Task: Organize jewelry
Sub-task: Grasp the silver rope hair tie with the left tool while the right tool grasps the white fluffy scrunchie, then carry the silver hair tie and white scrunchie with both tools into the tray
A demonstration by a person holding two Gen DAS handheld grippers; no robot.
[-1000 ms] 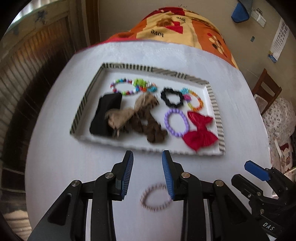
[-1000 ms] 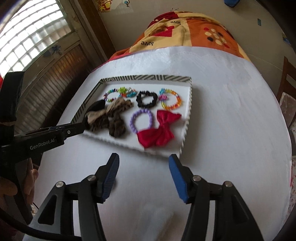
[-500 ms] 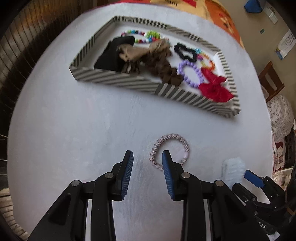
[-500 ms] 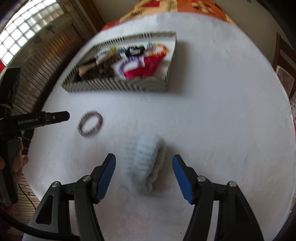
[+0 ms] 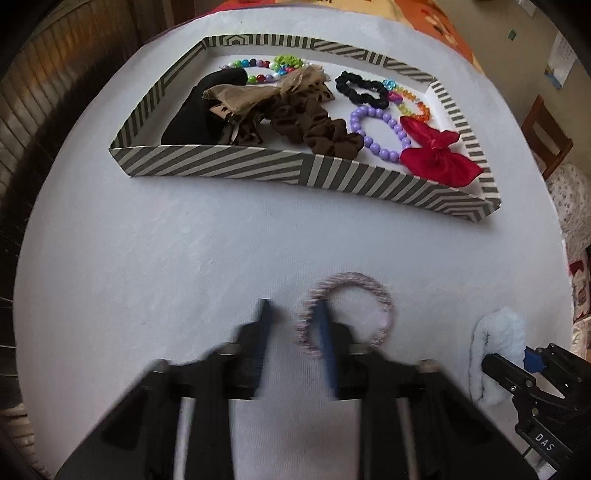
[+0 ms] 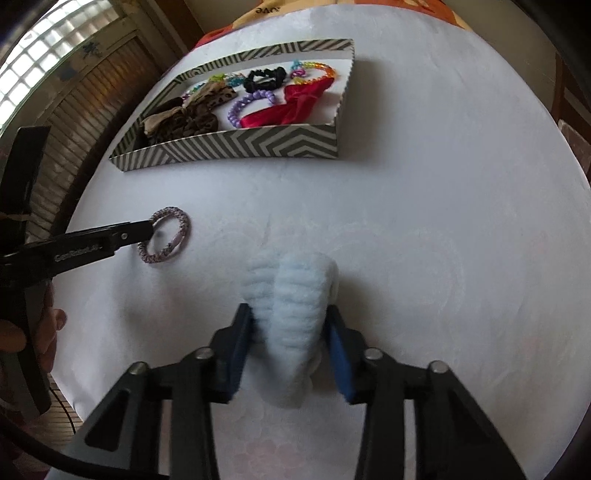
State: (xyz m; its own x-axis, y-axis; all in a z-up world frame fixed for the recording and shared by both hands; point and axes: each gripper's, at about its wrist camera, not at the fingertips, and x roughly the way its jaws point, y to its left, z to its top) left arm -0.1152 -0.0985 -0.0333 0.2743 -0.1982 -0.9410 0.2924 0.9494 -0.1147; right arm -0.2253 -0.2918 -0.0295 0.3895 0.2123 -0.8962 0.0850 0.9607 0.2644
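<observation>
Left wrist view looks down on a round worktop under a white, faintly patterned cloth, with the striped tray as the landmark at its far side. Inside the tray lie a black scrunchie, a purple bead bracelet, a red bow, brown scrunchies and coloured bead strands. On the near side of the tray, well apart from it on bare cloth, lies a pink braided hair tie. The left tool is blurred in its own view with its jaws just having been closing; one blue pad sits inside the tie's ring and the other outside, and the side view shows the tips together on the tie's rim. Right of the hair tie, also on the near side of the tray, sits a pale blue fluffy scrunchie. The right tool has also just been closing, and its blue pads press the scrunchie from both sides. Beyond the tray an orange patterned cover shows past the worktop's edge. Left of the tray stand dark wooden slatted panels below a bright gridded window; right of it, a wooden chair stands against a beige wall.
</observation>
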